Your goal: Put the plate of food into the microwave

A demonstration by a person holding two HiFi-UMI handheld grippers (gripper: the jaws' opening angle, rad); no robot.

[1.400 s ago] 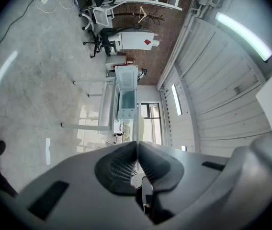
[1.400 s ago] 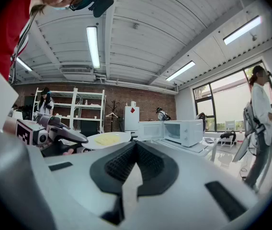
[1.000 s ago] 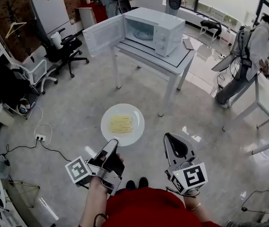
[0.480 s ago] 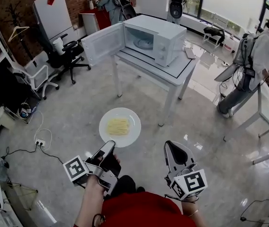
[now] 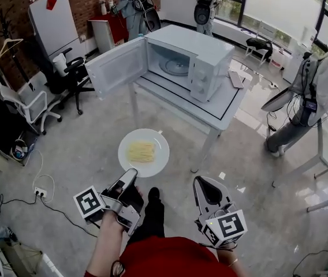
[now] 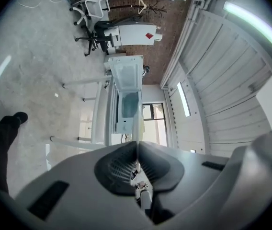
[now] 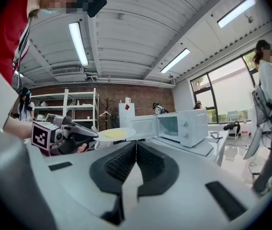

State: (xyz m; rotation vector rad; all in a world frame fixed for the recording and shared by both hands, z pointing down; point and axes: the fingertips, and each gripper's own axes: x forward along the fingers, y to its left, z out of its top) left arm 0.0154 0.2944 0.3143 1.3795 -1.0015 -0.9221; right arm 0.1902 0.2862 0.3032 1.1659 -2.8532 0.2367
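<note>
A white plate (image 5: 144, 152) with yellow food on it hangs level above the floor, and my left gripper (image 5: 133, 175) is shut on its near rim. In the left gripper view the plate's rim (image 6: 137, 126) shows edge-on, pinched between the jaws of the left gripper (image 6: 137, 143). The white microwave (image 5: 188, 55) stands on a white table (image 5: 222, 111) ahead, its door (image 5: 116, 67) swung open to the left. My right gripper (image 5: 205, 183) hangs shut and empty to the right of the plate. The right gripper view shows the plate (image 7: 115, 133), the microwave (image 7: 184, 126) and the right gripper (image 7: 136, 143).
A black office chair (image 5: 71, 71) and a white chair (image 5: 25, 100) stand at the left. A cable and a power strip (image 5: 40, 193) lie on the floor. One person (image 5: 317, 82) stands by a table at the right, two more (image 5: 130, 2) at the back.
The microwave and its table have come nearer and larger in the head view. Both grippers and the plate moved forward together, and the grip on the plate is unchanged.
</note>
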